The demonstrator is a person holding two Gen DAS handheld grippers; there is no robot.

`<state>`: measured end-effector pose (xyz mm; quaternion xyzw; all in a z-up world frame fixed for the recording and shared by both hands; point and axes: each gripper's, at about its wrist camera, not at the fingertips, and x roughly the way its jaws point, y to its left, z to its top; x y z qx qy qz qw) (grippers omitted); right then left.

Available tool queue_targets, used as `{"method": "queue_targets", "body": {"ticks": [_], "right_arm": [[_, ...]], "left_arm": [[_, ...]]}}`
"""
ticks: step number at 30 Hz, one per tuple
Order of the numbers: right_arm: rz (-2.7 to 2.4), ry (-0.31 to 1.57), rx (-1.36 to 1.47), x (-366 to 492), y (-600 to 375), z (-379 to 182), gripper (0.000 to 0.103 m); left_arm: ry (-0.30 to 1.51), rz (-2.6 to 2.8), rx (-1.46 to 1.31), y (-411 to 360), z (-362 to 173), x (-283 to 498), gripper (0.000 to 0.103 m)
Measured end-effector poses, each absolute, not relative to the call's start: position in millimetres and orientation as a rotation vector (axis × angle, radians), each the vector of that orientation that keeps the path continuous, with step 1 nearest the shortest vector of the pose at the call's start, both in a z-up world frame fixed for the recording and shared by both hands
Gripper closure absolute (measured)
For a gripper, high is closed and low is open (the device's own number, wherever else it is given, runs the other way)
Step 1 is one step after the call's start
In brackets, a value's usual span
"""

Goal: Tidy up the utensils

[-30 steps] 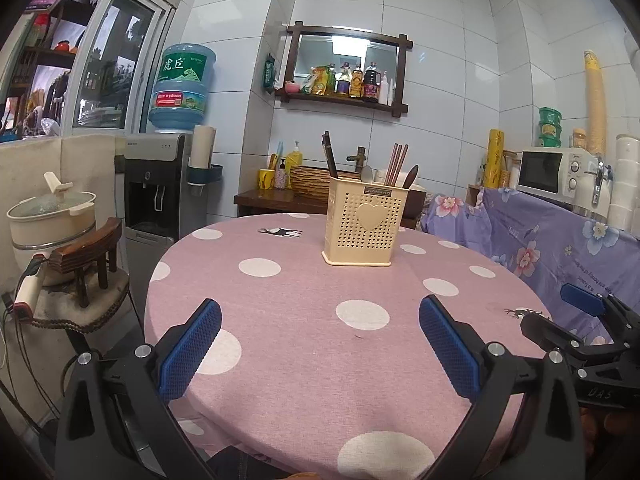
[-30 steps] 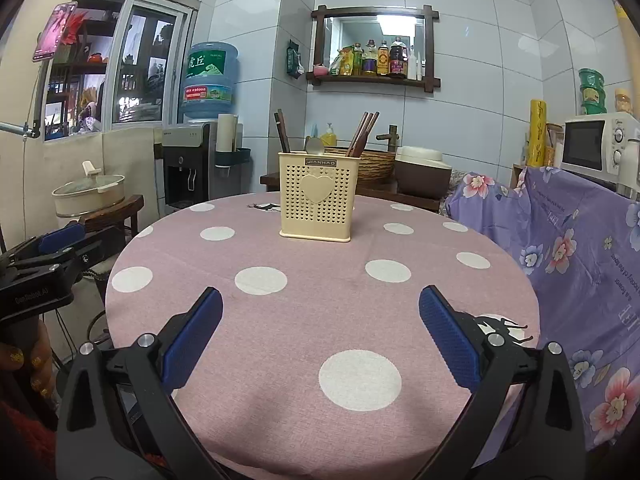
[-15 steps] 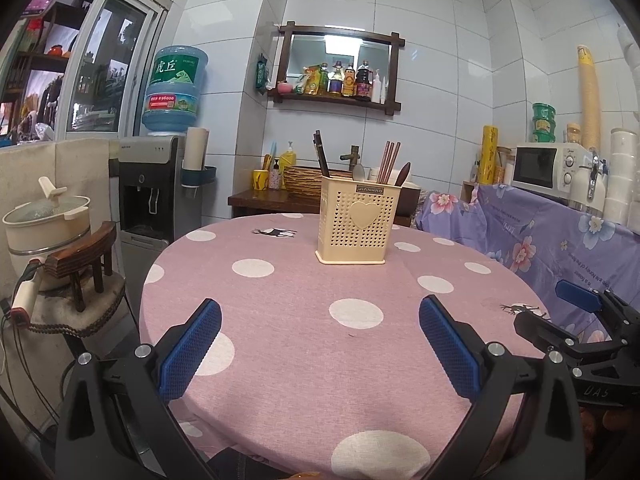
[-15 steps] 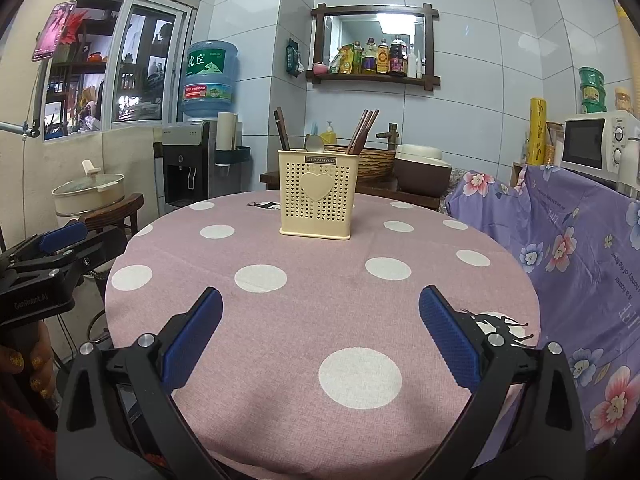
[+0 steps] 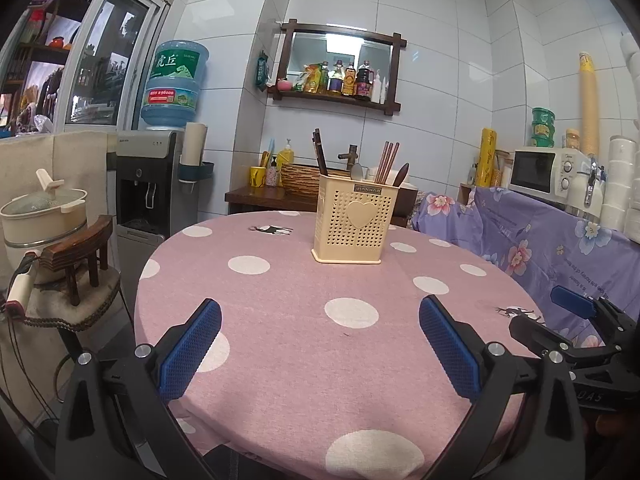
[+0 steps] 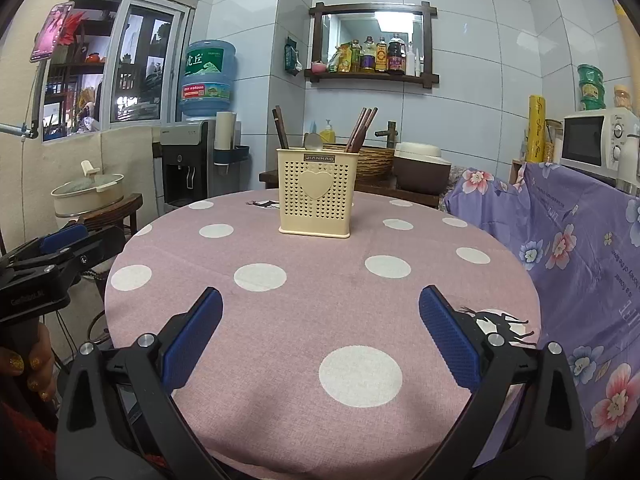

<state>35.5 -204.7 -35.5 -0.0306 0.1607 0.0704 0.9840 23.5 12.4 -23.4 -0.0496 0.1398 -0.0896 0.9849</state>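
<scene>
On table (image 5: 280, 352), utensil caddy (image 5: 354, 224) upright; both hand-held grippers (image 5: 320, 344) (image 6: 320, 328) wide apart, holding nothing.

We hold our right gripper (image 6: 320, 332) low over the near edge of a round table (image 6: 312, 300) covered in pink cloth with white dots, its blue pads spread wide with nothing between them. Toward the far side of the table stands a cream utensil holder (image 6: 316, 196) with a heart on its front. Dark chopsticks (image 6: 362, 128) lean out of its right side, another dark handle (image 6: 280, 126) rises at its left, and a metal spoon (image 6: 312, 141) peeks above the rim between them. At the left edge we see our left gripper (image 6: 60, 248), off the table. A floral purple cloth (image 6: 560, 240) drapes the furniture to the right.
</scene>
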Motion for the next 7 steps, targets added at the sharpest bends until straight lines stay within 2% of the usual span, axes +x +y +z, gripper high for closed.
{"method": "queue_targets", "body": {"ticks": [7], "right_arm": [[0.142, 0.325, -0.058, 36.3, -205.2, -35.9, 0.006]], "left_arm": [[0.286, -0.173, -0.093, 13.9, -24.1, 24.8, 0.005]]}}
